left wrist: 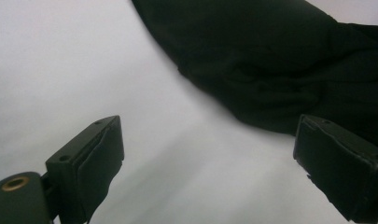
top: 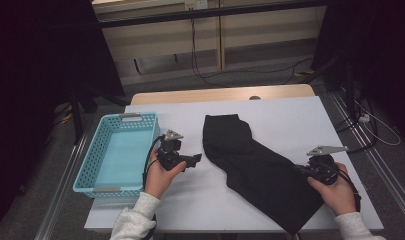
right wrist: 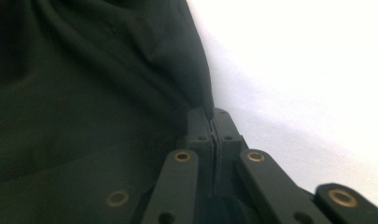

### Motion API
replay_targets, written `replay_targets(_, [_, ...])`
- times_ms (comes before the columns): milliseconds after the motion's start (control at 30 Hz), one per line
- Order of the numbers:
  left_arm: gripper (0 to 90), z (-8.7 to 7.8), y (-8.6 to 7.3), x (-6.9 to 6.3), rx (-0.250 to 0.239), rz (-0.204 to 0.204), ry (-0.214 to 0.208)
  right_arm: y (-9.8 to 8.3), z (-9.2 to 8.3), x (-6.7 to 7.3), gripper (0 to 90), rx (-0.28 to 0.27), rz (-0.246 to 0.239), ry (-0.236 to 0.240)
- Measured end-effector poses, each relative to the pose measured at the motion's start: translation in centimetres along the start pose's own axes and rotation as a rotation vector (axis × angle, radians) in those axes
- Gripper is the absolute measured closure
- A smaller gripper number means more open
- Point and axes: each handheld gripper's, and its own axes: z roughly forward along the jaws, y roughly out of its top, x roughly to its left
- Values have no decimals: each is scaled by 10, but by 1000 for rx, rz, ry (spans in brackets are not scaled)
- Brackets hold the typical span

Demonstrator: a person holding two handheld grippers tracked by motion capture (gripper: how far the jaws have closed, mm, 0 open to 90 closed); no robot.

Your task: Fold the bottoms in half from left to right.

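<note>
**Right tool pinches the edge of a black garment; left tool waits open beside it**

A black garment (top: 257, 170), seemingly trousers or a similar long piece, lies spread at a slant across a white counter (top: 290, 115). It is the landmark here. To its left, well apart, a light blue basket (top: 117, 152) stands at the counter's edge.

At the garment's near right edge, the right tool (top: 301, 170) has its jaws pressed fully together on a fold of the cloth; in the right gripper view (right wrist: 210, 122) the black fabric runs straight into the closed tips. The left tool (top: 194, 160) hovers just left of the garment with its jaws spread wide and nothing between them; in the left gripper view (left wrist: 210, 158) the cloth lies ahead of the tips, not touching them.

The step looks like taking a two-point hold for folding or lifting. To do it well, the left tool should probably slide low along the counter to the cloth's left edge and close on a full fold, not a thin corner. The right grip looks narrow, so a slow, even lift from both sides should keep the cloth from slipping out.
</note>
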Motion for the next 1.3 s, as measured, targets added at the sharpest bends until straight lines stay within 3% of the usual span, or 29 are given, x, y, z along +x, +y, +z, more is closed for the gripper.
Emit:
replay_targets(100, [86, 7, 4, -4, 5, 3, -10, 0, 0, 0, 887, -2, 0, 2])
replay_targets(200, [95, 16, 7, -6, -1, 23, 5, 0, 1, 0, 887, 4, -3, 3])
replay_targets(333, [114, 30, 11, -2, 3, -4, 13, 0, 1, 1, 887, 3, -9, 4])
replay_targets(500, [110, 44, 19, -5, 16, -3, 15, -1, 2, 0, 887, 3, -10, 9])
replay_targets(667, [82, 56, 28, -6, 23, 17, 4, -1, 2, 1, 886, 6, -15, 9])
replay_targets(767, [64, 63, 29, -7, 36, 15, 13, -2, 3, 2, 886, 9, -21, 13])
replay_targets(833, [66, 65, 30, -9, 34, 38, 26, -2, 4, 2, 885, 7, -23, 15])
replay_targets(967, [134, 67, 32, -10, 33, 54, 40, -3, 4, 2, 885, 7, -19, 21])
replay_targets(1133, [263, 72, 32, -9, -13, -19, 47, -3, 4, 2, 885, 6, -22, 28])
replay_targets(1233, [370, 73, 32, -8, 16, 6, 53, -3, 4, 2, 885, 6, -16, 36])
replay_targets(1300, [440, 75, 31, -8, 27, -4, 62, -3, 4, 2, 885, 5, -13, 39])
